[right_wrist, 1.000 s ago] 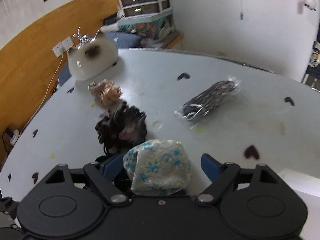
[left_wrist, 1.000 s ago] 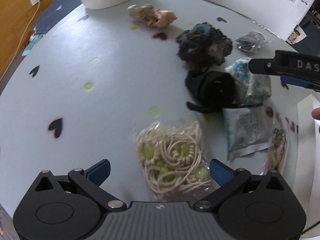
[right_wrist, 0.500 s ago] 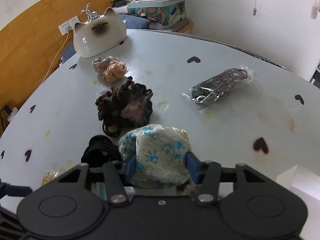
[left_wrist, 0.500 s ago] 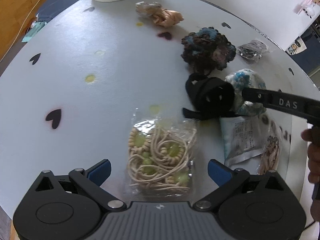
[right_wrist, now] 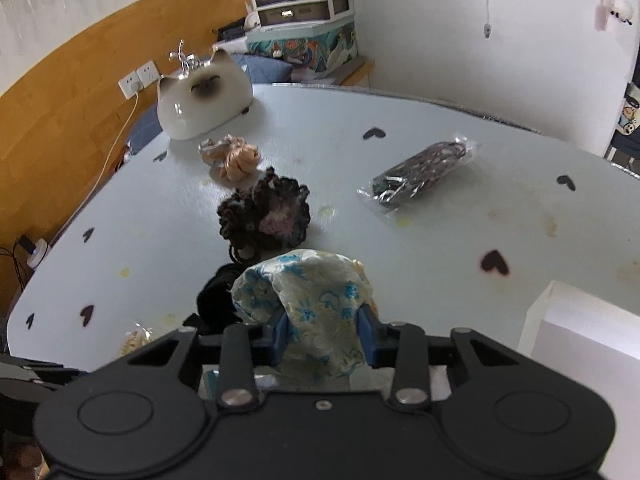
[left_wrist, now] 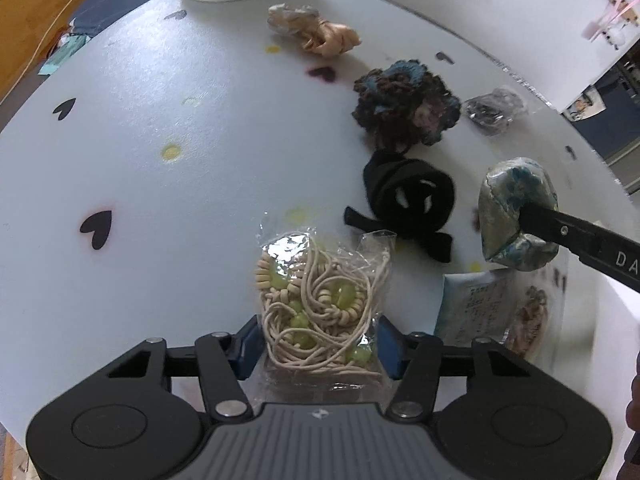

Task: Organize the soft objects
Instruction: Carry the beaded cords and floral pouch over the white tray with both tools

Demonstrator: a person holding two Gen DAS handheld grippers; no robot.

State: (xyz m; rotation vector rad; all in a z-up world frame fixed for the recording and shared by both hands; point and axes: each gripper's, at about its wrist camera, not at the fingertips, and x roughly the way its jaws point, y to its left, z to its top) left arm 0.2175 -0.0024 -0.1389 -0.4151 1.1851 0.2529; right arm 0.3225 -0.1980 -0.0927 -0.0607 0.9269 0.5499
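My left gripper [left_wrist: 316, 344] is shut on a clear bag of beige cord hair ties with green beads [left_wrist: 320, 300] at the near edge of the pale round table [left_wrist: 160, 208]. My right gripper [right_wrist: 324, 336] is shut on a blue-flowered cream scrunchie [right_wrist: 312, 300], held off the table; it also shows in the left wrist view [left_wrist: 512, 216]. A black scrunchie [left_wrist: 412, 196], a dark crocheted scrunchie [left_wrist: 404, 104] and a peach satin scrunchie [left_wrist: 316, 32] lie on the table beyond.
A white cat-shaped ceramic holder [right_wrist: 204, 100] stands at the far edge. A packet of dark hair ties [right_wrist: 420, 168] lies to the right. A flat printed packet [left_wrist: 476, 308] lies by my left gripper. A white box [right_wrist: 584, 328] sits at the right.
My left gripper has closed on the bag of hair ties. My right gripper has closed on the flowered scrunchie and lifted it off the table.
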